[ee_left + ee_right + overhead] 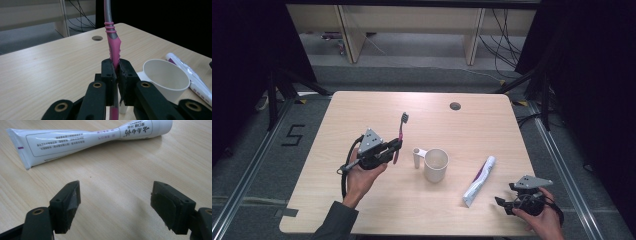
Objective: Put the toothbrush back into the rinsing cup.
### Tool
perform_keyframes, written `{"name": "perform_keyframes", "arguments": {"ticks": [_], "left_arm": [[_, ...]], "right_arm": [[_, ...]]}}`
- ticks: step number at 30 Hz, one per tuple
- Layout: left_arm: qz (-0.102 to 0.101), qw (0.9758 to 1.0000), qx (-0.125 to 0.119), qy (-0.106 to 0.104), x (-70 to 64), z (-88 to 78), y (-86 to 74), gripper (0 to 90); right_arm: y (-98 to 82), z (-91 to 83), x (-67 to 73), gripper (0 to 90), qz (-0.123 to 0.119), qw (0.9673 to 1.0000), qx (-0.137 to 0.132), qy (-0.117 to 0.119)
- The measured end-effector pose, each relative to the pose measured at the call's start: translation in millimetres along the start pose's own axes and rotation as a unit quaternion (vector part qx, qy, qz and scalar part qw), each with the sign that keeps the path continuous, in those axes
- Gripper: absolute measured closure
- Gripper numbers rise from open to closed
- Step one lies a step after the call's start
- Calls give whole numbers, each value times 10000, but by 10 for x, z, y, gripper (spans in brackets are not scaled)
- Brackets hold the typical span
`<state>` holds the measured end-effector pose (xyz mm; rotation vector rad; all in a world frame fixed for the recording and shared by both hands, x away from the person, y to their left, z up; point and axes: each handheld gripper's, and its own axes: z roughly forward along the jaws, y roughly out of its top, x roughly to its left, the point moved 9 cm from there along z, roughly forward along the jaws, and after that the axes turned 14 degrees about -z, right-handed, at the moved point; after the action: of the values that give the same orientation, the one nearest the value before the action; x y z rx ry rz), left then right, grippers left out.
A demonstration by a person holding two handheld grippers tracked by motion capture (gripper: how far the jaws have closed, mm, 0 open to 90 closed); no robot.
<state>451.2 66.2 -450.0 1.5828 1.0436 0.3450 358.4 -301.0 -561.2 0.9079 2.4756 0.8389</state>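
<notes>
My left gripper (396, 149) is shut on a pink and grey toothbrush (401, 131), held above the table with the bristle head pointing away from me. In the left gripper view the pink handle (114, 50) rises from between the closed jaws (117, 72). A white cup (436, 164) with a side handle stands just right of that gripper, also seen as the cup (166, 78). A white toothpaste tube (479, 181) lies right of the cup. My right gripper (506, 202) rests open near the table's front right corner, with the tube (87, 141) lying beyond its empty jaws (115, 202).
The light wood table (362, 110) has a round cable hole (455, 106) near its far edge. Beyond it are a grey floor, desk legs and loose cables. Black curtains stand at both sides.
</notes>
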Motion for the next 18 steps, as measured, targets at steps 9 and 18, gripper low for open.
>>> {"name": "perform_keyframes", "arguments": {"ticks": [9, 18], "left_arm": [[3, 9999, -99, -76, -86, 86, 62, 827], [25, 9995, -288, -129, -149, 137, 156, 827]], "right_arm": [[4, 3, -25, 247, -112, 9999, -38, -51], [-1, 3, -25, 247, -175, 9998, -9, -10]]}}
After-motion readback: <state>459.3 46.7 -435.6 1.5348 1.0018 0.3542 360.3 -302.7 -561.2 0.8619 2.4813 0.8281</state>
